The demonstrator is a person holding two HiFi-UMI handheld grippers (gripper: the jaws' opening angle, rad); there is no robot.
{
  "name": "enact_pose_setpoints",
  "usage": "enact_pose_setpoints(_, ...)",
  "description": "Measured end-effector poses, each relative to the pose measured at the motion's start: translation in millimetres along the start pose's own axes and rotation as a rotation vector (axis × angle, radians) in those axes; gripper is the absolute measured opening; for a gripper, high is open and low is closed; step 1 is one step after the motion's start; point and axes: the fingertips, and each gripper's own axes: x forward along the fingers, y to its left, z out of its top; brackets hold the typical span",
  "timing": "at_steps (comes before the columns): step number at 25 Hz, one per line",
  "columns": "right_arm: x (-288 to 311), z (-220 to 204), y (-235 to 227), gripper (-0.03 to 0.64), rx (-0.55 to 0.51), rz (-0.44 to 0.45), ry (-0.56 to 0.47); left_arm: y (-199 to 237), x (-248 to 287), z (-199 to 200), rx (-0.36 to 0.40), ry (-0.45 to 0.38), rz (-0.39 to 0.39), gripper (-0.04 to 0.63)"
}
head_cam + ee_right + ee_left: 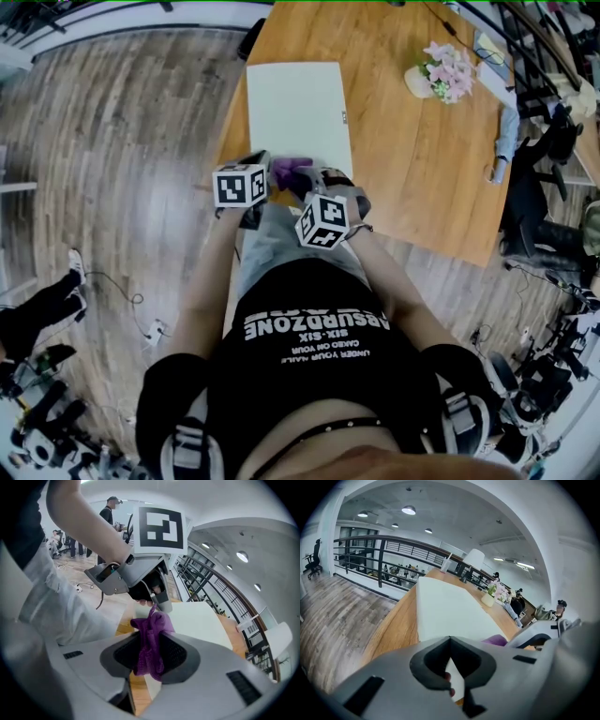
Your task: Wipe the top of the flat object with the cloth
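The flat white board (295, 108) lies on the wooden table (422, 178), close to its left edge. Its near end shows in the left gripper view (445, 613). A purple cloth (289, 172) hangs bunched just over that near end. My right gripper (149, 656) is shut on the cloth (154, 625), which sticks out above and below the jaws. My left gripper (450, 641) is shut, with only board showing through it. In the right gripper view its tips (158, 601) sit at the cloth's top strand; I cannot tell whether they pinch it.
A vase of pink flowers (441, 73) stands on the table right of the board. A person's sleeve (506, 136) rests at the table's right edge, with chairs and gear beyond. Wooden floor (122, 150) lies left. A railing (384, 543) runs behind.
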Motion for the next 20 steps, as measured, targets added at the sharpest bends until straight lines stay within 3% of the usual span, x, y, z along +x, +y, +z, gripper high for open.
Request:
enact_pose_setpoints(8, 1.1, 8.5, -2.3, 0.121, -0.008, 0.003, -0.025, -5.1, -12.5, -3.5, -0.077, 0.008, -0.088, 0.005)
enact_pose_setpoints(20, 11.4, 9.5, -21.6, 0.121, -0.036, -0.016, -0.004, 1.3, -14.7, -13.5, -0.064, 0.029, -0.044, 0.005)
